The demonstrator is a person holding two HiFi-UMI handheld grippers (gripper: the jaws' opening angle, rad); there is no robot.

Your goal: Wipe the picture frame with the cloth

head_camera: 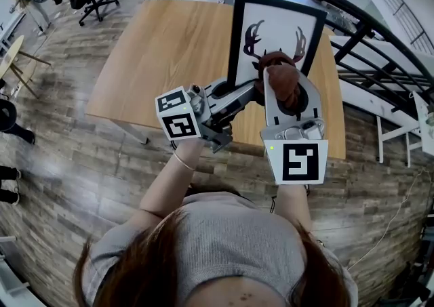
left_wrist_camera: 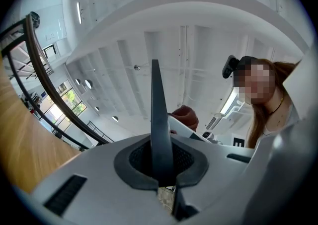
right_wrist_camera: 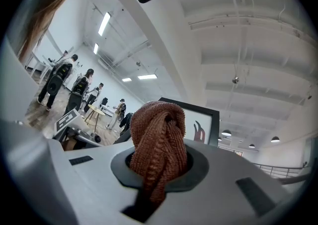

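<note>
Between the left tool's (left_wrist_camera: 161, 172) nearly closed jaws stood the thin dark edge of the picture frame (left_wrist_camera: 155, 114). It was pinched low down, probably to hold the frame upright on the counter (head_camera: 169, 55) and brace it against a wiping push. Just to that tool's right, the right tool (right_wrist_camera: 159, 169) was clamped on a bunched reddish-brown cloth (right_wrist_camera: 159, 129). The wad stuck out beyond the jaws, so that soft fabric rather than hard plastic would meet the glass. Directly ahead of this tool rose the frame's face with its antler print. The cloth sat at its lower part, though actual contact could not be made out.
</note>
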